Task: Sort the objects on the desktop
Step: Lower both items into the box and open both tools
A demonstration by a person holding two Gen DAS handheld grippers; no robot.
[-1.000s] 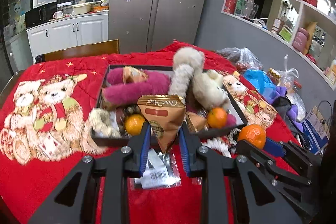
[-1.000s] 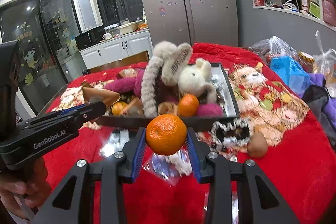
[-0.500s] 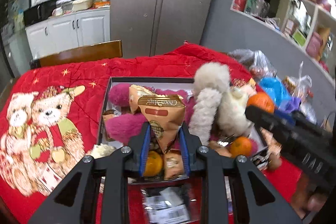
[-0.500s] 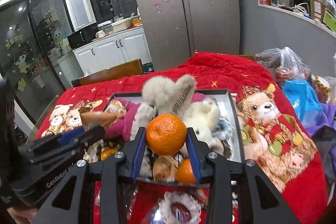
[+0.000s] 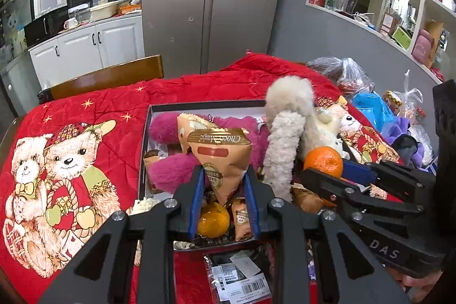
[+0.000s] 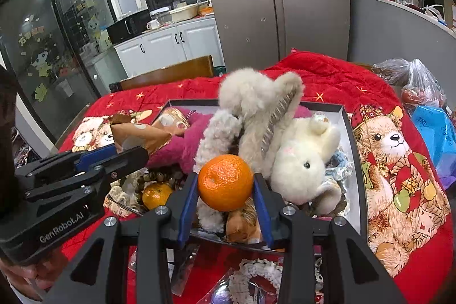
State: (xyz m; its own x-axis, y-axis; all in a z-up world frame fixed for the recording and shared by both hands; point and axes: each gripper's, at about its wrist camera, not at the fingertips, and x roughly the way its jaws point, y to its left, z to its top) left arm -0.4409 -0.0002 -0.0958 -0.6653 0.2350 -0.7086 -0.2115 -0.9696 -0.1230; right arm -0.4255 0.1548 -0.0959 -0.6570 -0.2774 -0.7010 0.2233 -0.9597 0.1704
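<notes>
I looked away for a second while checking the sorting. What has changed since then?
Both claws moved from the near table edge to over the box. The left claw still grips the snack bag, the right claw still the orange. Nothing was let go.

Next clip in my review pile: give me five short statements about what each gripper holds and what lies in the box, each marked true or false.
1. The left gripper holds a tan snack packet. True.
2. The right gripper is empty. False: it grips an orange.
3. A white plush rabbit lies in the box. True.
4. The cloth under the box is blue. False: it is red with bear prints.
5. Another orange already lies in the box. True.
</notes>
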